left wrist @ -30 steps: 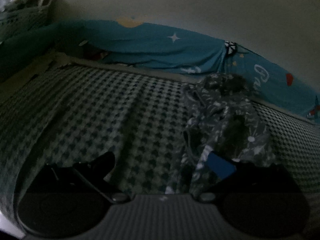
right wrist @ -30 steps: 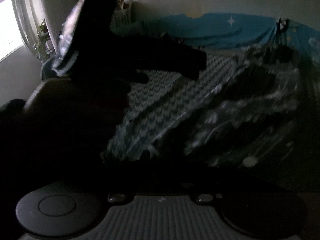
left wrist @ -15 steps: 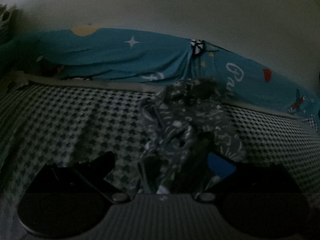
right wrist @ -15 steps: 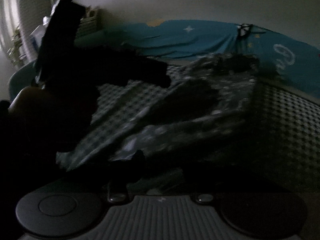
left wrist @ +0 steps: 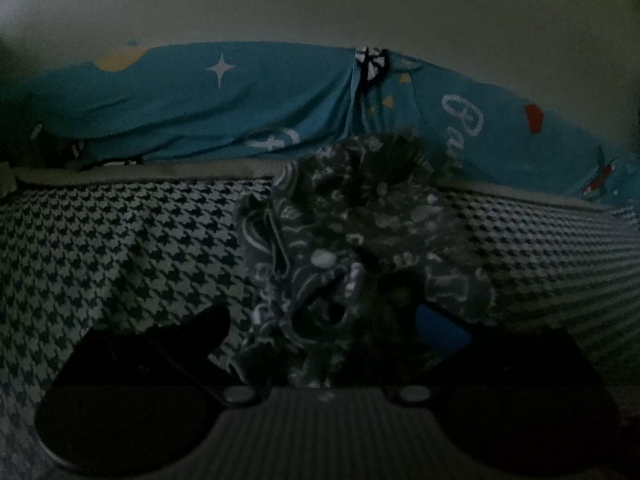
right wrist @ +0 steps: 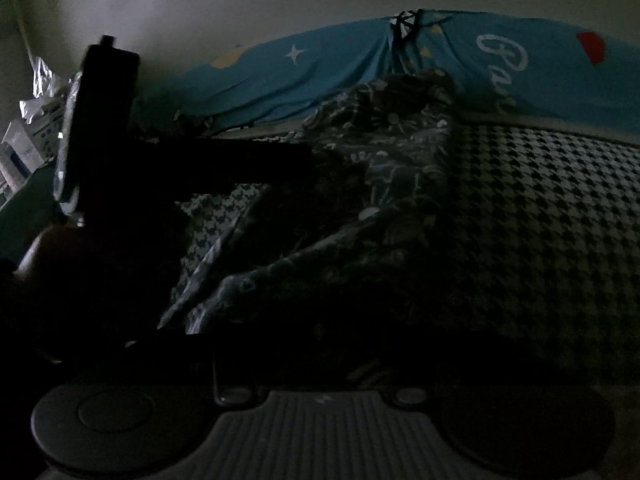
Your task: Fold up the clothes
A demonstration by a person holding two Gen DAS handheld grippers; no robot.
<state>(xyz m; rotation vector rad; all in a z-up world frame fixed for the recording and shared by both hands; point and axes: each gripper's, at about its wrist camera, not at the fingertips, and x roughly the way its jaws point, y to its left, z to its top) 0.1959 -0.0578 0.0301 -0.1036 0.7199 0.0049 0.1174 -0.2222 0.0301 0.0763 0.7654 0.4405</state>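
A crumpled grey patterned garment [left wrist: 360,240] lies in a heap on the houndstooth bed cover [left wrist: 120,248]. In the left wrist view my left gripper [left wrist: 324,320] is open, its dark fingers spread wide with the near end of the garment between them; one finger's blue pad [left wrist: 440,330] shows. In the right wrist view the same garment [right wrist: 392,184] stretches from the bolster toward the camera. My right gripper [right wrist: 320,352] is lost in shadow low in the frame, with cloth over it. The left gripper [right wrist: 108,128] shows as a black shape at the left.
A blue printed bolster [left wrist: 248,108] runs along the pale wall [left wrist: 320,0] behind the bed. The houndstooth cover [right wrist: 552,200] spreads wide to the right. Shiny packaging and boxes [right wrist: 36,120] sit at the far left. The scene is very dim.
Both views have swung so the garment now sits centred; it moved from the right of my left gripper to between its fingers. The left gripper shifted lower and left in the right view.
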